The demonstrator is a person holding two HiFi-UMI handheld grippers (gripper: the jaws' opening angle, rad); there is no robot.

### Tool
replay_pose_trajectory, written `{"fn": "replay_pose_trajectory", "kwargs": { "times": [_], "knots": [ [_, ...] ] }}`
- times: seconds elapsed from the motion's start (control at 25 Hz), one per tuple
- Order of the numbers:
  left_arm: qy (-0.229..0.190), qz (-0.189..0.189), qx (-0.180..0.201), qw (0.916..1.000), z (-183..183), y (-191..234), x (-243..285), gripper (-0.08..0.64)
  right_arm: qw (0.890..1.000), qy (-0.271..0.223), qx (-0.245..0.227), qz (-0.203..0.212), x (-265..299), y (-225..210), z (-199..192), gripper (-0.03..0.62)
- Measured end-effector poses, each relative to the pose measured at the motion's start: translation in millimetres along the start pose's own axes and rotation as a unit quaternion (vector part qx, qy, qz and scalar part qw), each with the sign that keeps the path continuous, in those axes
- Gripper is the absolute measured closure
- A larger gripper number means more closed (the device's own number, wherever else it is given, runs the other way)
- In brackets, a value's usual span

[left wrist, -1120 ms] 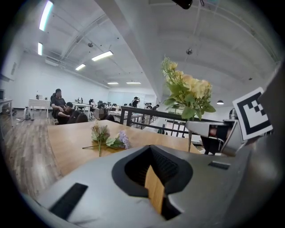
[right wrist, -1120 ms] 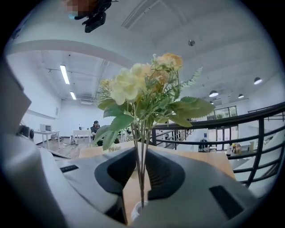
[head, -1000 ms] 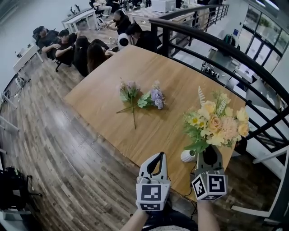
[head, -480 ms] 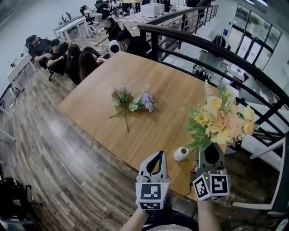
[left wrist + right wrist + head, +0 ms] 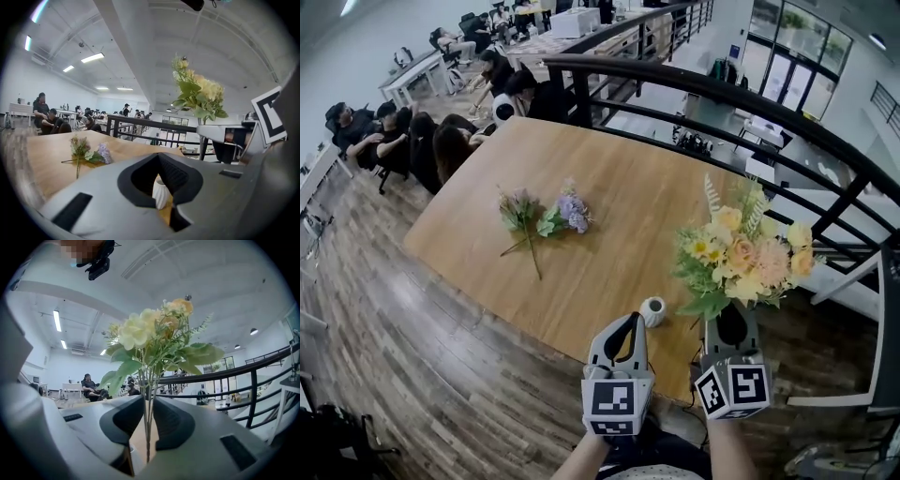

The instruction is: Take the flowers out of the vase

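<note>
My right gripper [image 5: 732,317] is shut on the green stems of a yellow and peach bouquet [image 5: 741,258], held upright in the air over the table's near right corner. In the right gripper view the stems [image 5: 147,427] run between the pads, under the blooms [image 5: 154,333]. A small white ribbed vase [image 5: 653,310] stands on the wooden table [image 5: 628,178], left of the bouquet and apart from it. My left gripper [image 5: 630,321] hangs just left of the vase with its tips together and nothing held. The vase [image 5: 161,192] shows through the gap behind those tips.
Two loose flower bunches, one pinkish [image 5: 520,211] and one purple [image 5: 572,214], lie on the table's middle left. A black railing [image 5: 722,94] curves behind the table's far and right sides. Several people sit at the back left [image 5: 441,141]. Wood plank floor runs left of the table.
Both grippers have drifted right along the table's near edge. The bouquet has moved with the right gripper, so the vase now sits between the two grippers instead of under the blooms.
</note>
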State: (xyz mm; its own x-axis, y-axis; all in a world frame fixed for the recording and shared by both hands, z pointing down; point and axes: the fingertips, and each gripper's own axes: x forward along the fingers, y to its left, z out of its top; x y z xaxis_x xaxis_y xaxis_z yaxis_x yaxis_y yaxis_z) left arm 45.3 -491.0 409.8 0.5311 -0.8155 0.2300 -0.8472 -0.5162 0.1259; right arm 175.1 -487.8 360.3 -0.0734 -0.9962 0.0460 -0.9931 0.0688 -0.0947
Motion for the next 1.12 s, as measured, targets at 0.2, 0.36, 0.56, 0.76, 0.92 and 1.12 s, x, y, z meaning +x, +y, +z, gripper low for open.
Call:
{"fn": "replay_pose_trajectory", "kwargs": {
  "times": [0.2, 0.36, 0.56, 0.76, 0.92, 1.12],
  "knots": [
    [0.006, -0.021, 0.003, 0.9998, -6, -7, 6, 0.520, 1.000, 0.008, 0.008, -0.024, -10, -10, -12, 0.509],
    [0.010, -0.034, 0.004, 0.9994, -8, -12, 9, 0.520, 0.999, 0.019, 0.011, -0.041, -17, -18, -19, 0.512],
    [0.017, -0.047, 0.006, 0.9987, -9, -27, 11, 0.520, 0.998, 0.034, 0.018, -0.057, -33, -30, -26, 0.514],
    [0.026, -0.054, 0.008, 0.9982, -10, -46, 14, 0.520, 0.997, 0.041, 0.033, -0.064, -47, -46, -33, 0.517],
    [0.031, -0.058, 0.012, 0.9977, -21, -63, 17, 0.520, 0.996, 0.044, 0.043, -0.067, -58, -61, -45, 0.518],
    [0.034, -0.064, 0.014, 0.9972, -24, -60, 15, 0.520, 0.995, 0.055, 0.050, -0.068, -61, -54, -54, 0.520]
  ]
}}
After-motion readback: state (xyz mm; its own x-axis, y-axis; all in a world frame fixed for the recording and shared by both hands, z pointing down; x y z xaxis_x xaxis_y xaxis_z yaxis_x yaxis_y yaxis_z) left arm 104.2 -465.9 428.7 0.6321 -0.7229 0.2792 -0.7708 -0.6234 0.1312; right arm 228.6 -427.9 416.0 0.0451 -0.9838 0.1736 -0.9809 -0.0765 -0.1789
